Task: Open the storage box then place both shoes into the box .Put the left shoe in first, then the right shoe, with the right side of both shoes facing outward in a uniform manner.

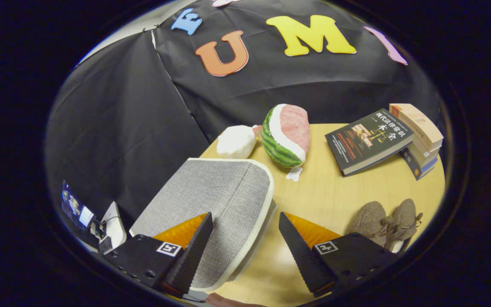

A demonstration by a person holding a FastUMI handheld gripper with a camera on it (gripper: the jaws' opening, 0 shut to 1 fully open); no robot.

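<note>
A grey fabric storage box with a pale trim stands on the wooden table, its lid down. My gripper is open, and the box's right edge and corner lie between the fingers, the left finger over the lid and the right finger over the bare table. A pair of grey-brown lace-up shoes lies side by side on the table, to the right of the right finger.
A plush watermelon slice and a white soft thing lie beyond the box. Farther right, a dark book leans on a stack of books. A fingertip peeks in below the box. Devices sit off the table's left.
</note>
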